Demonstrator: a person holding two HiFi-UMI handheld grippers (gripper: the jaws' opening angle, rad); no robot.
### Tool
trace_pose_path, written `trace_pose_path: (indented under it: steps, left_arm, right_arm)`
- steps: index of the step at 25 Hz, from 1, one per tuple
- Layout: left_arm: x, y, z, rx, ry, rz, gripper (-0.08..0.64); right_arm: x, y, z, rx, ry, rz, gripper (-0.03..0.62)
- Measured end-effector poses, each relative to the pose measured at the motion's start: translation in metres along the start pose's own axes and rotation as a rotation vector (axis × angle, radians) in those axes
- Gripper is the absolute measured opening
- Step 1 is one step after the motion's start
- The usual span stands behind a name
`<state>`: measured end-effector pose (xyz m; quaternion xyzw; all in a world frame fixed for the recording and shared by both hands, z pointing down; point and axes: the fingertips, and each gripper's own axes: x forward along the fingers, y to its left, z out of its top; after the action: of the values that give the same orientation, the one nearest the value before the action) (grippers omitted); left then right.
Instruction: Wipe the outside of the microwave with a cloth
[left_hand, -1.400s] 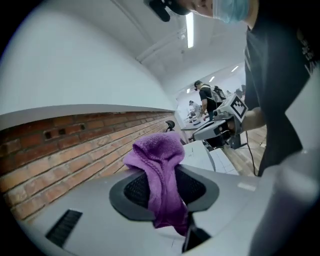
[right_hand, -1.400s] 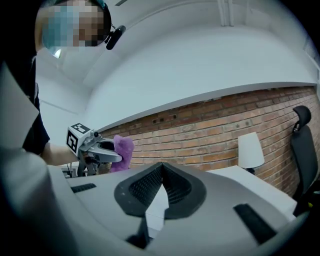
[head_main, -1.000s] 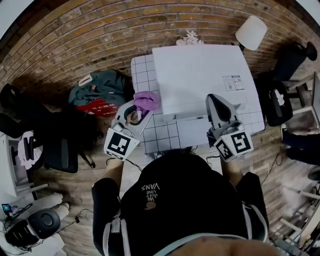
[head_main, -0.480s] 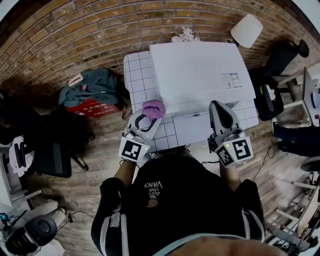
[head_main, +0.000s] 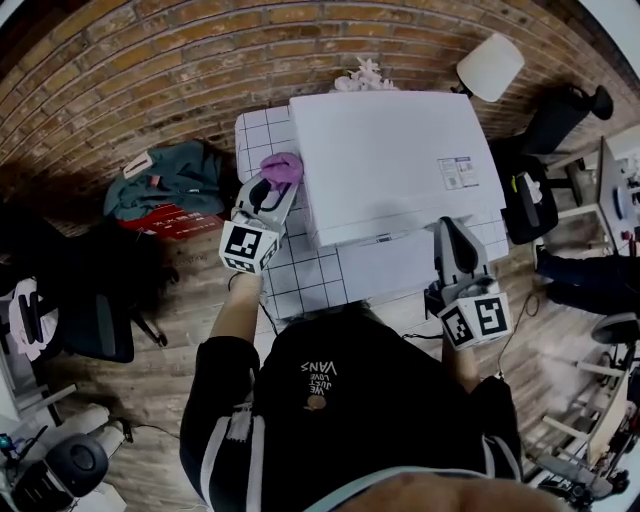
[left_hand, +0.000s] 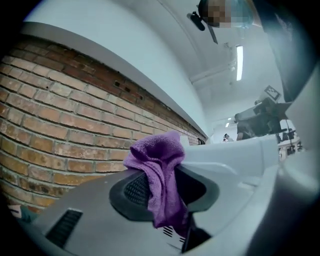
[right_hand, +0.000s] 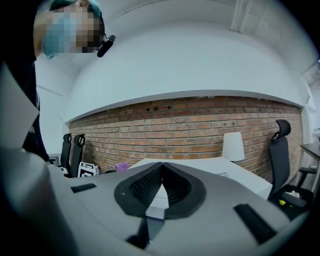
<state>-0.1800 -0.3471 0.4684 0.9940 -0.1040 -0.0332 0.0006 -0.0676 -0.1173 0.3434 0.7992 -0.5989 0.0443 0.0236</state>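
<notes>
A white microwave (head_main: 395, 160) stands on a table with a grid pattern (head_main: 300, 275). My left gripper (head_main: 272, 183) is beside the microwave's left side, near its back, shut on a purple cloth (head_main: 283, 167). In the left gripper view the cloth (left_hand: 159, 170) hangs bunched between the jaws, close to the white microwave wall (left_hand: 230, 155). My right gripper (head_main: 452, 225) is at the microwave's front right corner with its jaws together and nothing between them. The right gripper view looks over the microwave top (right_hand: 210, 167) from the shut right gripper (right_hand: 162, 167).
A white lamp (head_main: 490, 66) stands behind the microwave at the right. A brick wall runs along the back. A grey-green bag (head_main: 170, 180) lies on the floor at the left. Black office chairs (head_main: 560, 120) stand at the right and left.
My left gripper has carried the cloth from the microwave's front left corner back along its left side. The right gripper has drawn slightly toward the person.
</notes>
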Motion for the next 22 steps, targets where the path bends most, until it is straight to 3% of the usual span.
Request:
trace_pose_path:
  steps: [10, 17, 22]
  left_arm:
    - [0.078, 0.096, -0.003, 0.003, 0.02, 0.066, 0.133]
    - [0.089, 0.11, -0.005, -0.011, 0.024, 0.078, 0.133]
    - [0.064, 0.092, -0.004, -0.03, 0.009, 0.075, 0.133]
  right_arm:
    - [-0.002, -0.035, -0.01, 0.006, 0.043, -0.086, -0.003]
    - [0.014, -0.029, -0.01, 0.007, 0.056, -0.047, -0.003]
    - [0.026, -0.013, -0.008, 0.011, 0.047, 0.005, -0.003]
